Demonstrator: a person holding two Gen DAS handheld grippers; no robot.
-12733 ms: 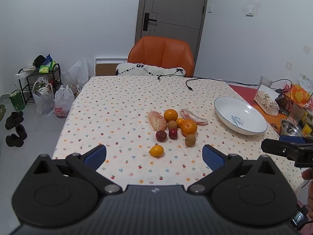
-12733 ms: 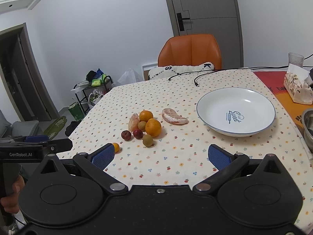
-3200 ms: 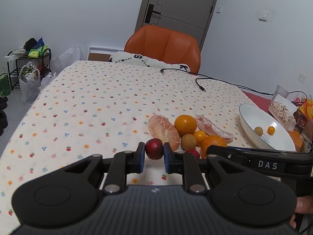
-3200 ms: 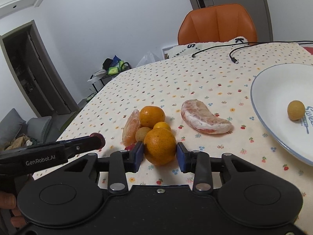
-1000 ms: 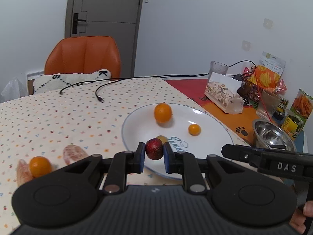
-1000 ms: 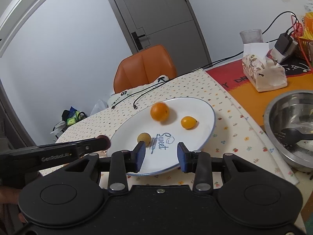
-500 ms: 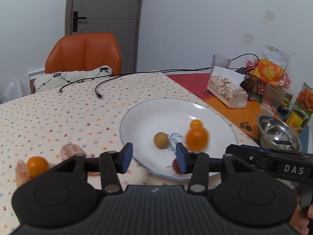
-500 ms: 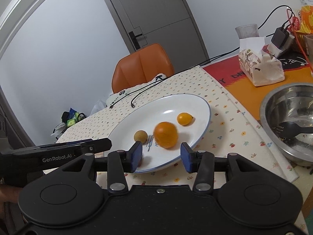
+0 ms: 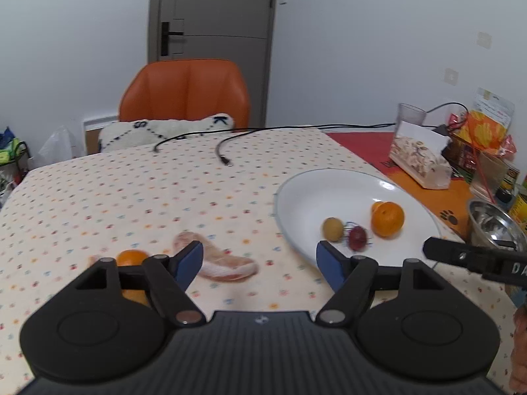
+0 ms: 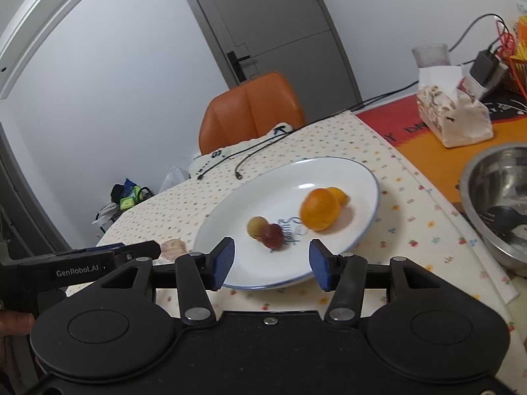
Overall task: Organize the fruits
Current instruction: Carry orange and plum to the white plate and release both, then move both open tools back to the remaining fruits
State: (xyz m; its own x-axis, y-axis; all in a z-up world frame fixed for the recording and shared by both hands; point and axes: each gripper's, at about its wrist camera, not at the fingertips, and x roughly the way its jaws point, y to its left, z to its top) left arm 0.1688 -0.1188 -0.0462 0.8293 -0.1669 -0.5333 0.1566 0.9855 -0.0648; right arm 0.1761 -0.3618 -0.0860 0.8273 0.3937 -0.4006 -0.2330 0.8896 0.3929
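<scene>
Both grippers hang above the near edge of the table with nothing in them: the left gripper (image 9: pixel 260 265) has its blue pads spread wide apart, and the right gripper (image 10: pixel 271 265) likewise stands released, its pads parted over the near rim of the white plate (image 10: pixel 369 177). On the plate lie four fruits: a large orange (image 10: pixel 318 209) toward the right side, a small yellow-orange fruit (image 10: pixel 339 195) touching it from behind, a dark red fruit (image 10: pixel 272 235) near the printed lettering at the plate's middle, and a small brownish-green round fruit (image 10: pixel 257 226) just behind and touching the red one. From the left wrist view the same plate (image 9: pixel 296 194) sits right of centre, with the orange (image 9: pixel 387 219), the red fruit (image 9: pixel 358 237) and the brownish-green fruit (image 9: pixel 332 228) in a loose row. Still on the flowered tablecloth (image 9: pixel 131 191), left of the plate, lie a peeled pinkish citrus segment (image 9: pixel 224 260) and another orange (image 9: pixel 131 258), partly hidden behind the left gripper's finger; a further pale peeled piece at the far left is too blurred to make out. To the right of the plate stand a steel bowl (image 10: pixel 494 197) with a dark spoon in it and a tissue box (image 10: pixel 451 115); an orange chair (image 9: pixel 184 95) stands at the far side of the table
</scene>
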